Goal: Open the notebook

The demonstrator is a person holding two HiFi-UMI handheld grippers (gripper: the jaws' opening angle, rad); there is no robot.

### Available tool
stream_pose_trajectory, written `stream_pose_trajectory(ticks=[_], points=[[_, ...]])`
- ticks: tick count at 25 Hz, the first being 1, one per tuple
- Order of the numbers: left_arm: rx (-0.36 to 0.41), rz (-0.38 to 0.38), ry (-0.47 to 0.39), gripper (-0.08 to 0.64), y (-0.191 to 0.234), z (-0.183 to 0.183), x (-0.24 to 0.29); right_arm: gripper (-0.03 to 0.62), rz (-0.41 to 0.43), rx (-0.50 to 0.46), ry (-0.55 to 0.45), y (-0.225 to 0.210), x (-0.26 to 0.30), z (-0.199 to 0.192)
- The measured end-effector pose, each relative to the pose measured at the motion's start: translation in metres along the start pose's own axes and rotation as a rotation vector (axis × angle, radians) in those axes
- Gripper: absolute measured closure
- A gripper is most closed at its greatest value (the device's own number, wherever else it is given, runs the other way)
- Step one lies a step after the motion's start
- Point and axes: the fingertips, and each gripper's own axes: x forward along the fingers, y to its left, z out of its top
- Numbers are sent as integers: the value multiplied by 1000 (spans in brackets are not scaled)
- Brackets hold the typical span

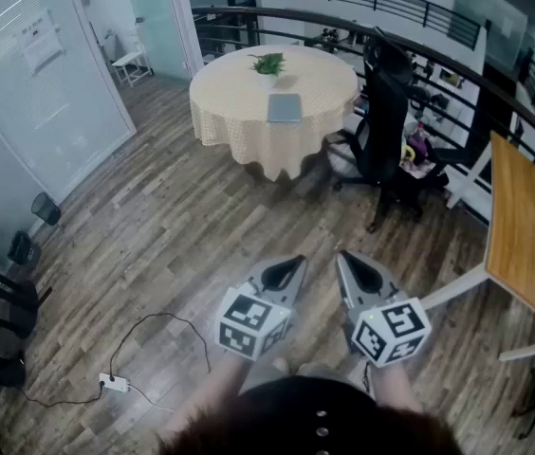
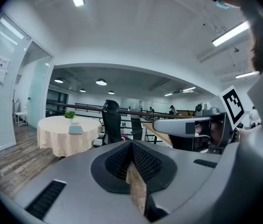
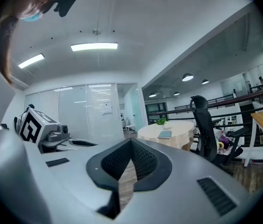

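Both grippers sat low and near, side by side over the plank floor (image 1: 177, 226), noses aimed at the far end of the room. The left gripper (image 1: 294, 265) had its jaws pressed together at the tips, nothing between them. Same story for the right gripper (image 1: 345, 259): jaws closed tip to tip, empty.

And the notebook (image 1: 285, 108)? Well apart from both of them. It lay flat and closed on the round table (image 1: 225, 112) at the far side, on the near half of the yellow checked cloth. A small potted plant (image 1: 267, 63) stood just beyond it, toward the table's middle.

Between the grippers and that table ran a long stretch of plank floor. A black office chair (image 1: 386, 112) stood just right of the table, its back tall and its base spread over the boards near the cloth's hem. Some small coloured things sat behind the chair, too small to tell.

On the right, a wooden desk (image 1: 528, 230) on white legs reached in toward the right gripper's side. On the near left, a white power strip (image 1: 113, 383) lay on the floor with a dark cable (image 1: 168, 318) looping from it, close to the left gripper's side. A glass wall (image 1: 30, 83) closed off the left, and a dark railing (image 1: 343, 25) curved round behind the table.
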Motion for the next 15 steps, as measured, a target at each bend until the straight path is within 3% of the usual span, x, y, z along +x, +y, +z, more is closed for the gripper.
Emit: stream_pose_trajectory(ticks=[11, 15], points=[[-89, -78, -10, 549, 0, -2, 10, 581, 19, 34, 30, 7, 16, -15], [-107, -87, -44, 549, 5, 5, 14, 581, 27, 100, 4, 7, 25, -10]])
